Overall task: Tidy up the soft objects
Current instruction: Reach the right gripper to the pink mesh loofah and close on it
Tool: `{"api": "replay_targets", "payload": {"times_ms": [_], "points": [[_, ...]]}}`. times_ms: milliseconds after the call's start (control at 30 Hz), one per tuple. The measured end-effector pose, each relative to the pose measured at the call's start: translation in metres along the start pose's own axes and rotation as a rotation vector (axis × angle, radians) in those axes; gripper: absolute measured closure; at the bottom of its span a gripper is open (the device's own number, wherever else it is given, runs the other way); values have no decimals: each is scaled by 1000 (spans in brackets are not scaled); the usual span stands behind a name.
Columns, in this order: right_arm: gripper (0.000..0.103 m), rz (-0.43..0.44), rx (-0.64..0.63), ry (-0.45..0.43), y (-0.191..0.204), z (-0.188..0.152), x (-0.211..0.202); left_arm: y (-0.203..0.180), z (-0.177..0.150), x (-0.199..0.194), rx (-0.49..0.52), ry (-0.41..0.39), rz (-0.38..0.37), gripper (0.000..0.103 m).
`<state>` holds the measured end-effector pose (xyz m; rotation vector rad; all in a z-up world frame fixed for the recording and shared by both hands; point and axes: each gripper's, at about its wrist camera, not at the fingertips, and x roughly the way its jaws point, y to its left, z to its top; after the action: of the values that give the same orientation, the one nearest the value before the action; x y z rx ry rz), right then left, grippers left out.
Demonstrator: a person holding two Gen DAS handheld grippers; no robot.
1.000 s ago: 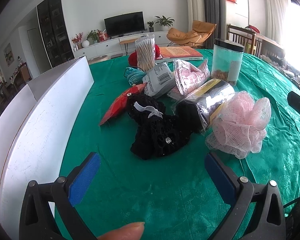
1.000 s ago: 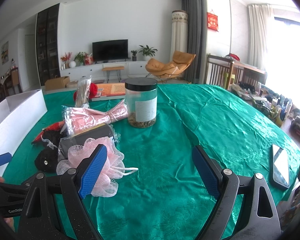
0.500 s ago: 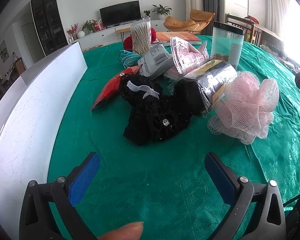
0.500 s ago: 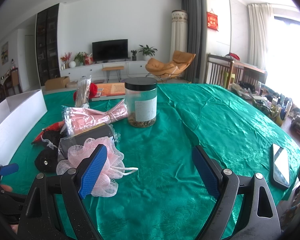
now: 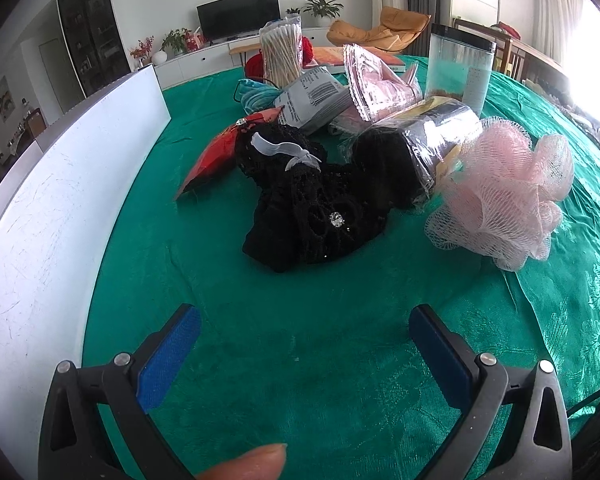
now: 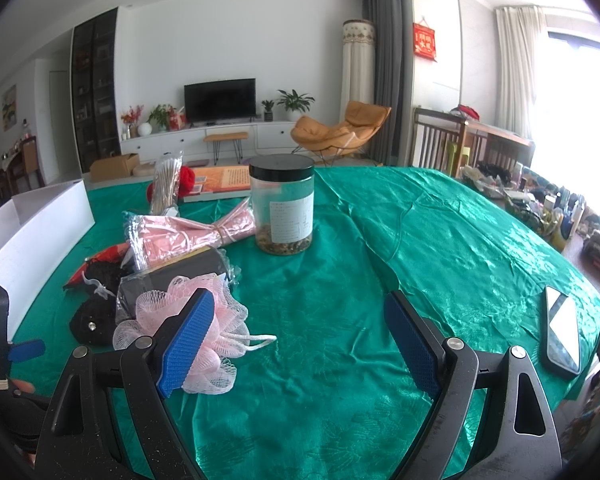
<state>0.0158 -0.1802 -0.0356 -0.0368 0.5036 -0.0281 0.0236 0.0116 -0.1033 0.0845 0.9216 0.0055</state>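
A black lace garment [image 5: 308,208] with a white ribbon and a small gem lies on the green tablecloth, a short way ahead of my open, empty left gripper [image 5: 300,336]. A pink mesh bath pouf [image 5: 504,196] sits to its right; it also shows in the right wrist view [image 6: 204,320]. A black fluffy roll in clear wrap [image 5: 412,152] lies behind them. My right gripper [image 6: 296,332] is open and empty above the cloth, its left finger in front of the pouf.
A white box [image 5: 48,208] stands along the left. Behind the pile are a red packet [image 5: 216,152], a grey pouch [image 5: 312,100], a pink wrapped bundle [image 6: 192,232], cotton swabs [image 5: 282,56] and a black-lidded jar [image 6: 282,204]. A phone [image 6: 562,332] lies at the right edge.
My left gripper has moved forward and lower toward the black garment, which now looks larger and closer. The right gripper has stayed still.
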Motion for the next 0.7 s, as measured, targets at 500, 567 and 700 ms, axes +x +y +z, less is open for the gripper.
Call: {"api": "replay_targets", "payload": {"times_ms": [500, 567, 700], "points": [[14, 23, 269, 94, -44, -8, 18, 10, 4, 11, -62, 34, -59, 0], [14, 29, 282, 111, -44, -9, 18, 10, 4, 11, -63, 31, -58, 0], [14, 40, 262, 140, -31, -10, 18, 9, 4, 11, -65, 28, -58, 0]]}}
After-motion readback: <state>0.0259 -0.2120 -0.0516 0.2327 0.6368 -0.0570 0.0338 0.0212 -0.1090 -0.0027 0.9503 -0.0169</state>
